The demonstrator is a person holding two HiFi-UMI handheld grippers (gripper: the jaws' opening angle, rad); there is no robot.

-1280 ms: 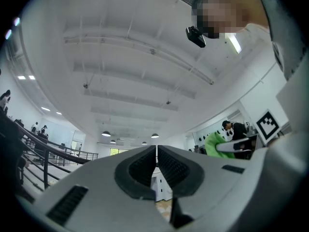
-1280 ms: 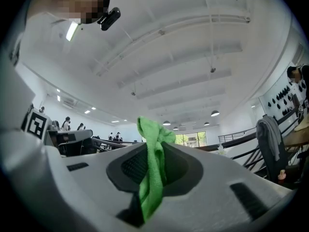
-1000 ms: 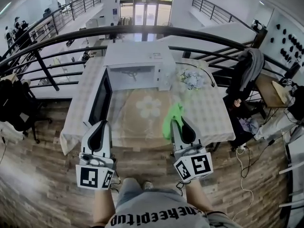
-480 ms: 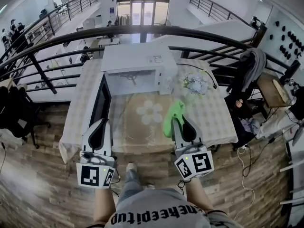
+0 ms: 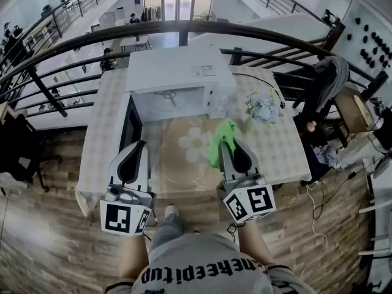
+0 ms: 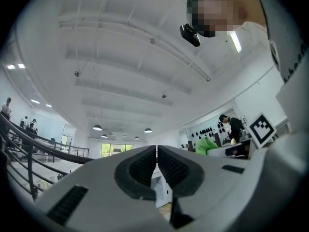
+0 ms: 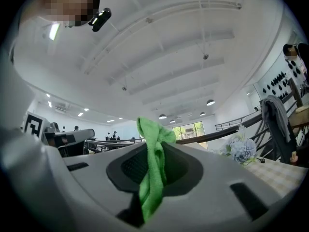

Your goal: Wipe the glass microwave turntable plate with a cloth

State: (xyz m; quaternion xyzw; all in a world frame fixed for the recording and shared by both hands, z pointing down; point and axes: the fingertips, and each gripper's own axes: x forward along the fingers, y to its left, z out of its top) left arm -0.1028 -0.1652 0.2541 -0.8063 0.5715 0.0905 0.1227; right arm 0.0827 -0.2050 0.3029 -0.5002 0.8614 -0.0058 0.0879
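Observation:
The glass turntable plate [image 5: 177,171] lies flat on the table in front of the white microwave [image 5: 177,75], a pale flower pattern showing through it. My right gripper [image 5: 225,141] is shut on a green cloth [image 5: 218,141], which hangs over the plate's right edge. In the right gripper view the cloth [image 7: 153,173] sticks up and droops between the jaws of the right gripper [image 7: 154,153]. My left gripper [image 5: 138,146] hovers at the plate's left side, next to the open microwave door [image 5: 130,126]. The left gripper [image 6: 157,153] has its jaws together with nothing in them.
The table [image 5: 101,121] carries a checked cloth. A bunch of pale flowers [image 5: 263,108] stands right of the microwave. A dark railing [image 5: 184,29] runs behind the table. A chair with a grey jacket [image 5: 327,78] stands at the right.
The person has stepped closer to the table. Both grippers have moved forward over the table's front part, the right one still carrying the green cloth toward the plate.

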